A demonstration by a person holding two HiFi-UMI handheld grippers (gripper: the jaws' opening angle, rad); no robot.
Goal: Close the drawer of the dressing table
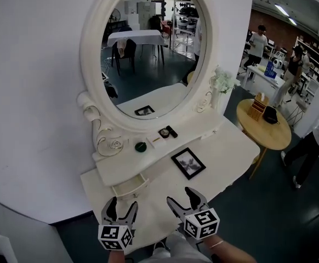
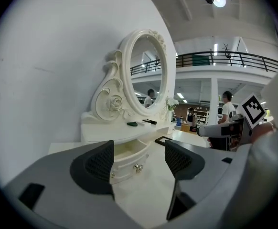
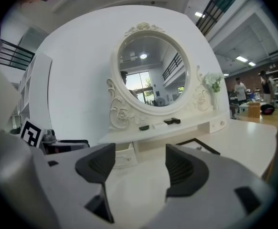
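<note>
- Drawer (image 1: 131,186) sits low centre in the head view, pulled partway out from under the shelf of the white dressing table (image 1: 228,149)
- Left gripper (image 1: 124,203) at bottom edge, just below the drawer and short of it; jaws spread wide, nothing held
- Left gripper view: the drawer front and its knob show in the gap between the jaws
- Right gripper (image 1: 180,195) at bottom centre-right over bare tabletop; jaws spread wide, empty
- Picture frame (image 1: 188,163) lies flat mid-frame, right of the drawer
- Oval mirror (image 1: 148,48) fills upper centre
</note>
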